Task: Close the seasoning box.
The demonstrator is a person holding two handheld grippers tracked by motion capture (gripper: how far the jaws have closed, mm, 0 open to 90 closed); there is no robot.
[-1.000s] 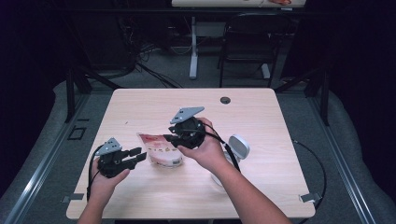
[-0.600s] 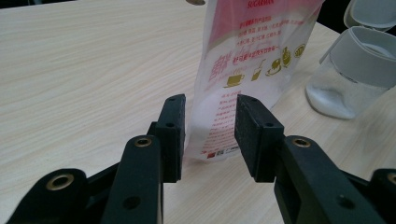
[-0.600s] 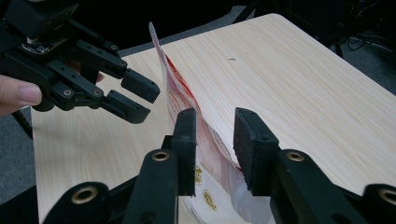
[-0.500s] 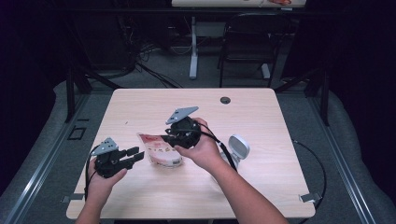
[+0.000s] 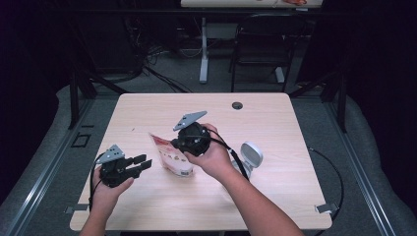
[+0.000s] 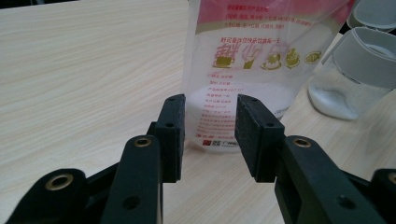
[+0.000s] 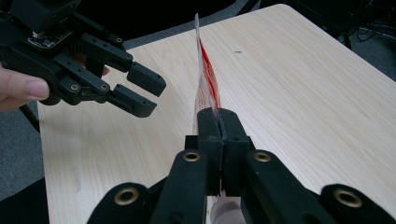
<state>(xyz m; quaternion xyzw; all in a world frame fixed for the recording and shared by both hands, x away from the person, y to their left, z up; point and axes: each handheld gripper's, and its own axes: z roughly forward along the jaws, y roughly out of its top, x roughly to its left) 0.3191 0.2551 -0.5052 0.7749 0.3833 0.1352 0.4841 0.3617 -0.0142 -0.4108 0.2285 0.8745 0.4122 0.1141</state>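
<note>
Jaws of the right gripper (image 7: 219, 122) have just been closing and now pinch the edge of the pink-and-clear plastic pouch of white powder (image 5: 169, 153), holding it upright on the pale wooden table (image 5: 275, 113). Just beside it, the left gripper (image 5: 142, 163) hangs with its pads apart, facing the pouch. A clear jar with a grey lid (image 6: 355, 70) stands behind it.

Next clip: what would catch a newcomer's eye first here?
The pink-and-white pouch stands out mid-table, pinched at one edge by the right claw, whose jaws have just closed on it. The left claw sits open just to the pouch's left, aimed at it without touching. A clear jar with a grey lid stands on the table, on the far side of the right hand.
</note>
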